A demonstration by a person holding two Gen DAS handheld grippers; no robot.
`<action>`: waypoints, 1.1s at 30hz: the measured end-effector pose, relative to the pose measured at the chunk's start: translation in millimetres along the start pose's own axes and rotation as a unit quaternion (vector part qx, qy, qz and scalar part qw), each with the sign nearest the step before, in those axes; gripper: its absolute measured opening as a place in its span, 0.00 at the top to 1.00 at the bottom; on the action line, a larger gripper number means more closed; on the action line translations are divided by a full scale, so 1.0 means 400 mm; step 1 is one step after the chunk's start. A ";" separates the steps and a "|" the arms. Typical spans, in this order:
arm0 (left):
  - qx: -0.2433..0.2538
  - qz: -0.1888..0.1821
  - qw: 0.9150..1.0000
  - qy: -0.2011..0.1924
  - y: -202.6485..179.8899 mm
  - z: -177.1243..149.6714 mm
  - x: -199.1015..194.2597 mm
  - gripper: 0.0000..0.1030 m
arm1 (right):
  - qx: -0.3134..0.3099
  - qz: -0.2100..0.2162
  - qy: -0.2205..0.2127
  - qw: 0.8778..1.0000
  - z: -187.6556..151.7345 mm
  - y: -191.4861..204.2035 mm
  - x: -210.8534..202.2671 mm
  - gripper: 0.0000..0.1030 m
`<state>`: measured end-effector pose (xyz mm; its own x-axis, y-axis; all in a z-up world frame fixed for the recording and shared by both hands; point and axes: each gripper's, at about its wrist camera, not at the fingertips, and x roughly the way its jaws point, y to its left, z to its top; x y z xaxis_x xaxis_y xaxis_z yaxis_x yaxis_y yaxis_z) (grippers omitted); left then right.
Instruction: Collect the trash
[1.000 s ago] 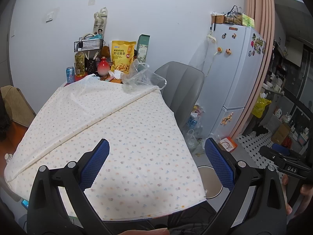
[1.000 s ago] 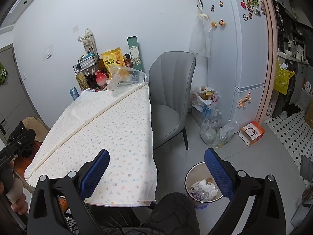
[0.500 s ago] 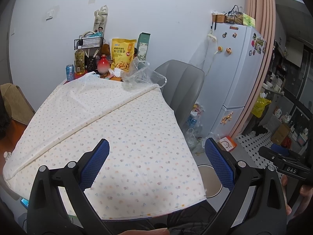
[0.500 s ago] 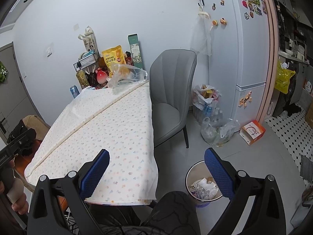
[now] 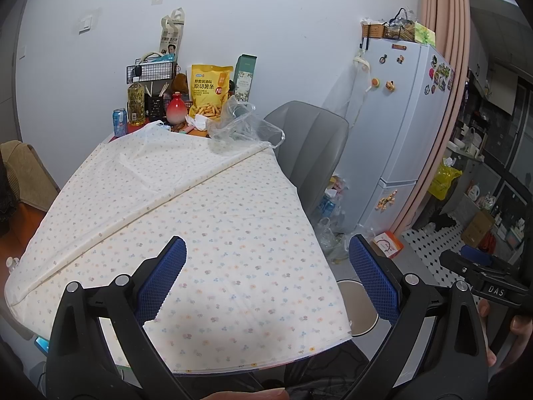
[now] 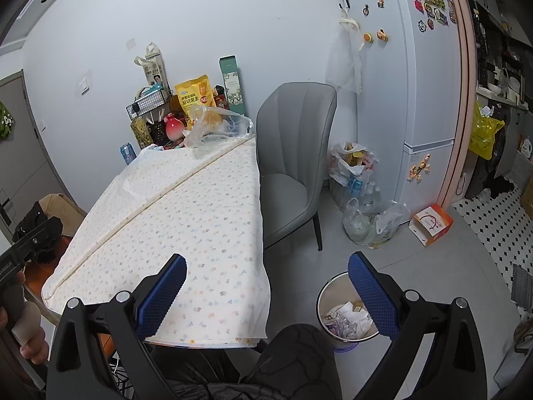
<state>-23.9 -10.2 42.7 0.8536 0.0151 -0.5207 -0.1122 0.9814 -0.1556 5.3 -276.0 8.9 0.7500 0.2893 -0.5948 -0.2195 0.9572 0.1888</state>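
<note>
Little is changed since earlier: both the left gripper (image 5: pixel 266 280) and right gripper (image 6: pixel 266 291) are held wide open, empty. A crumpled plastic bag (image 5: pixel 240 126) is seen far ahead; the trash bin (image 6: pixel 346 316) lies just below the right gripper.

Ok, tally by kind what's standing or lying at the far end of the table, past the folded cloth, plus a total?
Snack bag: 1, yellow
Clear plastic bag: 1
Drink can: 1, blue
Oil bottle: 1
Red vase: 1
Green carton: 1
Wire basket: 1
Crumpled tissue: 1
Total: 8. Smaller items behind these are too hidden to count.
</note>
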 end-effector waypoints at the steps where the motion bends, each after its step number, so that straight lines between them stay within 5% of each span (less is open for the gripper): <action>1: 0.000 0.000 1.000 0.000 0.001 -0.001 0.000 0.06 | 0.000 0.000 0.000 1.000 0.000 0.000 0.000 0.08; 33: 0.005 -0.007 1.000 0.015 -0.003 -0.026 0.029 0.06 | -0.003 0.001 0.015 1.000 -0.015 -0.018 0.027 0.08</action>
<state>-19.0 -13.4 28.0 0.8396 -0.0038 -0.5432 -0.0960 0.9832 -0.1552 11.3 -279.6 -3.5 0.7309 0.2916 -0.6170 -0.2249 0.9565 0.1856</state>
